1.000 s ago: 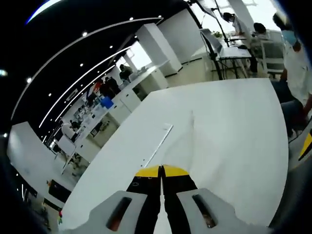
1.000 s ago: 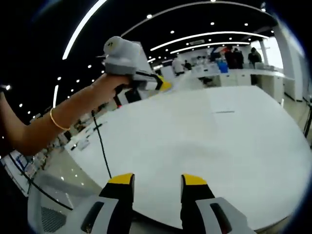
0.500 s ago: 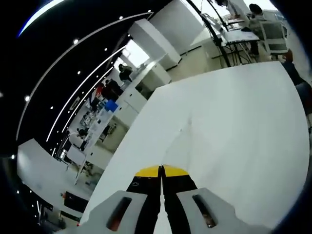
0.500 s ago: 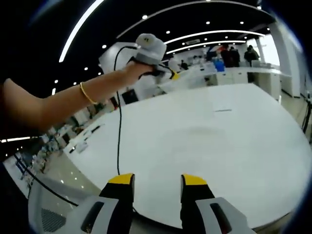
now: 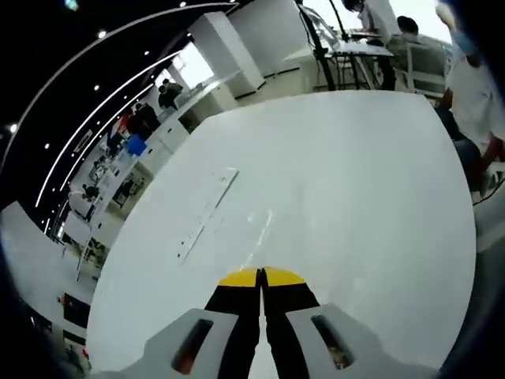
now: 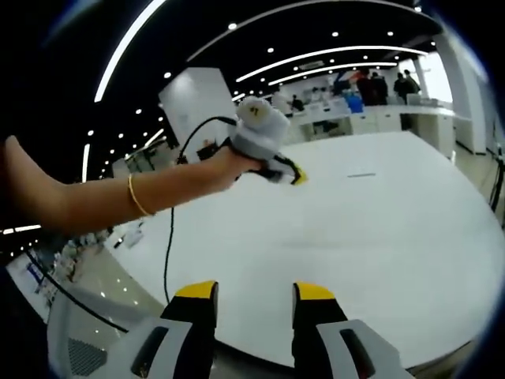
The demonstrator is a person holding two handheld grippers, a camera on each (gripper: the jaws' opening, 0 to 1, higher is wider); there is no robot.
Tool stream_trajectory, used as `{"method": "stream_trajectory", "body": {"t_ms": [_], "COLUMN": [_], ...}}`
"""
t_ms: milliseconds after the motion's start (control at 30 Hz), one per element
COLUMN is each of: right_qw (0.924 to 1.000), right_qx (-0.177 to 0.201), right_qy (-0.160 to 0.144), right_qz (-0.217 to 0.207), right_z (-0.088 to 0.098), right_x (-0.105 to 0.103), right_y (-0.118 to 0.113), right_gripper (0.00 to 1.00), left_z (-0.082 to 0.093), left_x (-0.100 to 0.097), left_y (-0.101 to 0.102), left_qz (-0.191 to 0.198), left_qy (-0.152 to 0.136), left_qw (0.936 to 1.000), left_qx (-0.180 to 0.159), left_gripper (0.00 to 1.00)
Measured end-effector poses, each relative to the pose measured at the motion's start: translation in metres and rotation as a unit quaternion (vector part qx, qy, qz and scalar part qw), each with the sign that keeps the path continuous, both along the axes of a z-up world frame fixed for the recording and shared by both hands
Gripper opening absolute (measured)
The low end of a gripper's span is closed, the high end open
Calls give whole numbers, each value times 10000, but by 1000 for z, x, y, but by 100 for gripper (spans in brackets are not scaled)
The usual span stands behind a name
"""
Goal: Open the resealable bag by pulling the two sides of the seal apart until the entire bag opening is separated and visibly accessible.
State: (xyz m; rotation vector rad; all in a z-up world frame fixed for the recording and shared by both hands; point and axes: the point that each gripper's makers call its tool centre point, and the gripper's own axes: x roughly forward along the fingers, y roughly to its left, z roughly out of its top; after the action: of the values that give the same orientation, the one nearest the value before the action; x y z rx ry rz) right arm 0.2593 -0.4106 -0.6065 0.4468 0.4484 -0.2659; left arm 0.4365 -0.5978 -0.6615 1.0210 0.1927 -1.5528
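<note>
A clear resealable bag [image 5: 229, 217] lies flat on the round white table [image 5: 355, 181], its seal strip running along its left side. In the right gripper view the bag [image 6: 363, 175] is a thin dark line far out on the table [image 6: 379, 237]. My left gripper [image 5: 261, 277] is shut, its yellow tips pressed together with nothing seen between them, a little short of the bag. It also appears in the right gripper view, where a hand holds the left gripper [image 6: 298, 178] above the table. My right gripper [image 6: 255, 294] is open over the near table edge, nothing between its fingers.
A person [image 5: 477, 99] sits past the table's far right edge, near desks and chairs [image 5: 371, 55]. A long white counter with several people [image 6: 371, 85] runs behind the table. A black cable [image 6: 170, 253] hangs from the left gripper over the table's left edge.
In the right gripper view, the hand with the left gripper has come down and to the right, over the table. The bag now lies closer ahead of the left gripper. The right gripper stays still and open.
</note>
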Motion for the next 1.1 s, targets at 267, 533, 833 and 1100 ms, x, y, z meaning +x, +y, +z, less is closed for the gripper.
{"method": "stream_trajectory", "body": {"t_ms": [267,533,833,1100], "right_qw": [9999,9963,9934,9945], "right_qx": [54,-253,-554,-460], "right_qy": [78,708,719,713], "right_qz": [-61,-411,-698,-622], "right_z": [-4,-19,-16,-17], "right_x": [-3,-21,-25,-23], "right_y": [-1,-19,-33,-30], "right_gripper": [35,44,69,68], "left_z": [-45,-59,-68,-81], "left_x": [-17,-28,-35,-41], "left_y": [2,2,9,19], "left_qz": [-48,-223,-475,-682], "left_qy": [261,435,599,498], "left_qw": [9991,9983,9959,9936], "left_qx": [316,326,480,757], "left_gripper": [0,0,0,13]}}
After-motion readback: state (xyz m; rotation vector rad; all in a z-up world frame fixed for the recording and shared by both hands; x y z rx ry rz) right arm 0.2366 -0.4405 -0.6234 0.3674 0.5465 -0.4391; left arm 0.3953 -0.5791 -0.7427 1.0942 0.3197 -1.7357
